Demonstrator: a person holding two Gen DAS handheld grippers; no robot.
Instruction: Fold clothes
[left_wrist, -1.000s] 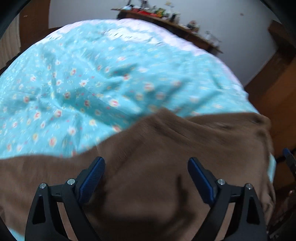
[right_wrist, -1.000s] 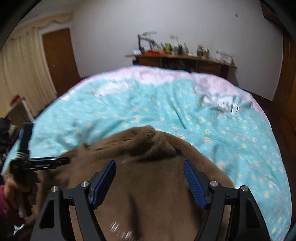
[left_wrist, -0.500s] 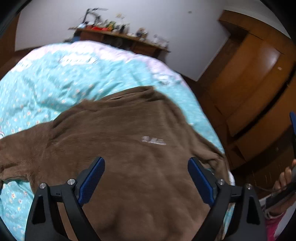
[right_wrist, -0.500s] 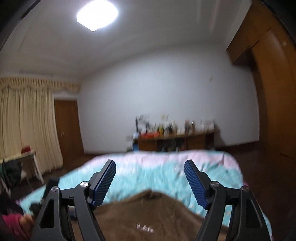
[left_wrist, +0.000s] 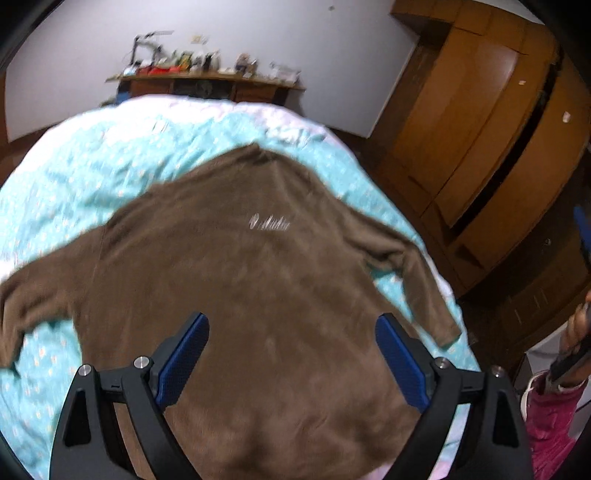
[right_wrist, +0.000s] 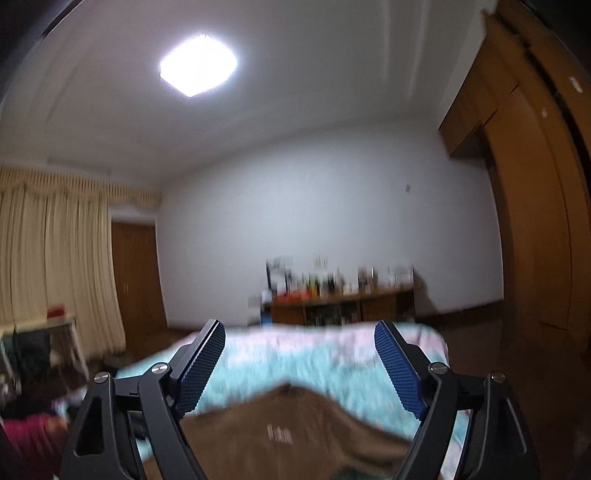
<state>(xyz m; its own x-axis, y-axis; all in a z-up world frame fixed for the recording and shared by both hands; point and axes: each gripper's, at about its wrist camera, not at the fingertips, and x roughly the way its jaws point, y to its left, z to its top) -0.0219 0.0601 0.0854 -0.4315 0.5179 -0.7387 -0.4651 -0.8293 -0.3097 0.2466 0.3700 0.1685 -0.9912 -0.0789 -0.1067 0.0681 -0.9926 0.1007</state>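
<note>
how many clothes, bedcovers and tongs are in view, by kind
brown sweater: 1
turquoise floral bedcover: 1
tongs: 2, left tongs and right tongs, both with nothing between the pads
total: 4

Right wrist view is smeared with motion blur, so the print on the brown sweater (right_wrist: 295, 424) is unreadable, and the stuff on the far shelf (right_wrist: 340, 295) is just blobs. In the left view the sweater's hem is cut off at the bottom behind the left claw (left_wrist: 291, 354). The left sleeve end runs out of frame. The bed (left_wrist: 92, 158) pattern's a blur too.
</note>
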